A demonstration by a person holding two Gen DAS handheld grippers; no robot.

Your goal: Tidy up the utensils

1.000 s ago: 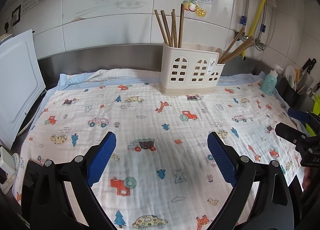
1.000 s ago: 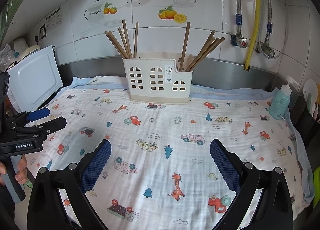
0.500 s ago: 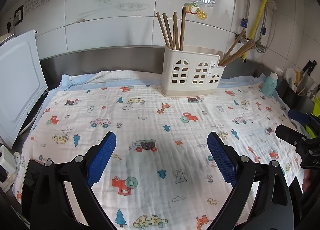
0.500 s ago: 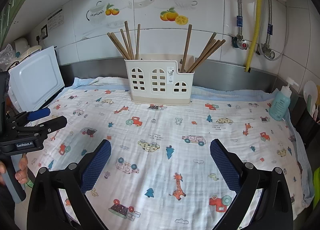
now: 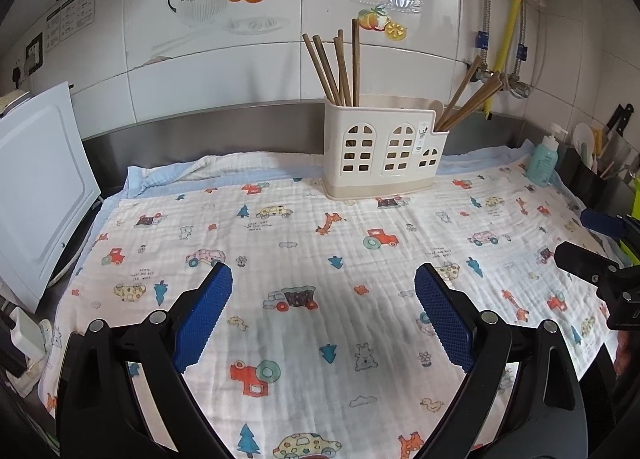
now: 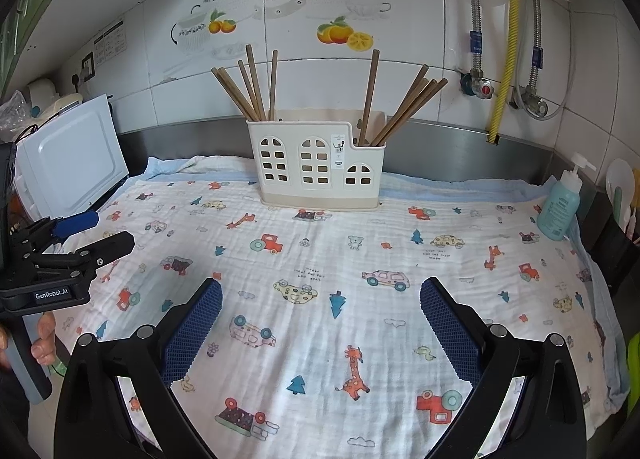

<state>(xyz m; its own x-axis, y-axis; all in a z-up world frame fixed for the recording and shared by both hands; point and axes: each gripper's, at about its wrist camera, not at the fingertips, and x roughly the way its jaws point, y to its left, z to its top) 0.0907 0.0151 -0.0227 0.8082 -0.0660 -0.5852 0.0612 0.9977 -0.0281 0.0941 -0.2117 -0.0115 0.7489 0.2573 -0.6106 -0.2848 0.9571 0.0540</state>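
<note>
A cream utensil holder [image 5: 382,151] with arched window cut-outs stands at the back of the counter; it also shows in the right wrist view [image 6: 318,165]. Brown chopsticks [image 5: 334,65] stand in its left compartment and more chopsticks [image 5: 466,101] lean out of its right one. In the right wrist view they show as a left bunch [image 6: 250,87] and a right bunch [image 6: 402,105]. My left gripper [image 5: 324,315] is open and empty, well in front of the holder. My right gripper [image 6: 320,327] is open and empty too, also short of the holder.
A patterned cloth [image 5: 304,255] covers the counter. A white appliance [image 5: 38,195] stands at the left. A teal pump bottle [image 6: 560,205] and a dark rack with utensils [image 5: 592,171] stand at the right. A steel backsplash and tiled wall close the back.
Both views have tilted slightly upward, so the holder sits a little lower in frame. Both grippers stay open and empty.
</note>
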